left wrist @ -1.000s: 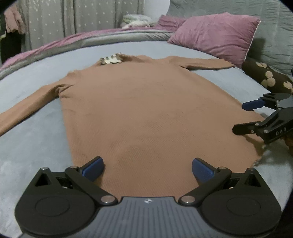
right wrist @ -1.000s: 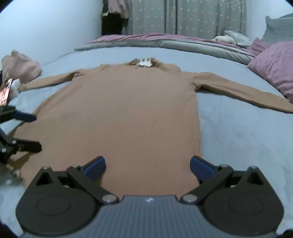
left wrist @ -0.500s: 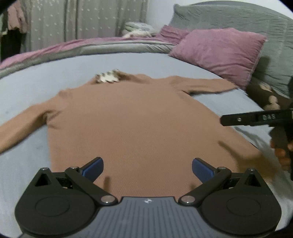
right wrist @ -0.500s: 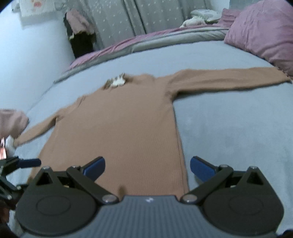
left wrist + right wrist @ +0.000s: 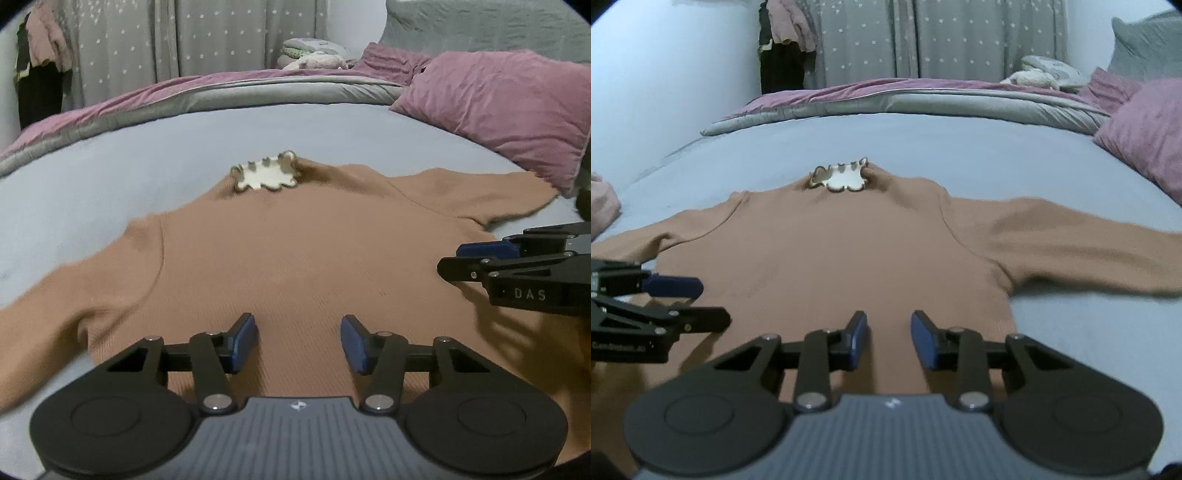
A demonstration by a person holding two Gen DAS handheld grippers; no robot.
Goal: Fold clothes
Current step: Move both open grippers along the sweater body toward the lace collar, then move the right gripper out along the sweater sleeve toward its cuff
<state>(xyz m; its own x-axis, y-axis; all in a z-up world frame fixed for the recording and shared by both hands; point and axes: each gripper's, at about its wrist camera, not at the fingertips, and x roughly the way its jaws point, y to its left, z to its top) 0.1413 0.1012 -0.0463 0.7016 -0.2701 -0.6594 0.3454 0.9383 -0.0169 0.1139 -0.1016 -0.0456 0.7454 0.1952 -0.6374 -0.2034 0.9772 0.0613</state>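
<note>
Both grippers hover over the brown sweater, jaws just narrowed, nothing between them. The left gripper and right gripper should pinch matching points evenly, so the fold lies straight on the bed.

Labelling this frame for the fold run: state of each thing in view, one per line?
Tan ribbed knit sweater: flat on bed, front up, both sleeves spread, unfolded.
Cream ruffled collar: far end, lying flat.
Left hand-held gripper: over sweater body, jaws just been closing, gap remains, nothing pinched.
Right hand-held gripper: same, narrower gap.
Mauve velvet pillow: propped at headboard.
</note>
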